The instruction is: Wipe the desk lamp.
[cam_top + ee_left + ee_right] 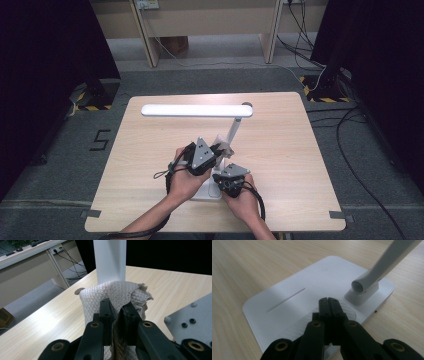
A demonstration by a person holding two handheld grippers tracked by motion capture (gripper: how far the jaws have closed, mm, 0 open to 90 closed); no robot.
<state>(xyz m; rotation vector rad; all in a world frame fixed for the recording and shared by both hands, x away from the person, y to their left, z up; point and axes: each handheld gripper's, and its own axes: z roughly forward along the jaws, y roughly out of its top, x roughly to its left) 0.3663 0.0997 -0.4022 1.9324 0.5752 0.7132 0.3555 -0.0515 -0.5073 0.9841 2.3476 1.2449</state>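
A white desk lamp stands on the wooden table (150, 150), with its long head bar (195, 110) at the back, its slanted stem (233, 131) and its flat base (207, 192) near the front edge. My left gripper (221, 150) is shut on an off-white waffle cloth (112, 293), which is bunched against the lamp stem (110, 260). The right gripper (329, 300) is shut with nothing in it. Its tips rest on a ribbed round patch of the lamp base (287, 300), close to the stem's foot (362, 291).
A round cable hole (79, 291) sits in the table behind the lamp. Wooden desk legs (147, 35) and floor cables (350, 125) lie beyond the table. The right gripper's grey plate (192, 315) is close beside the left gripper.
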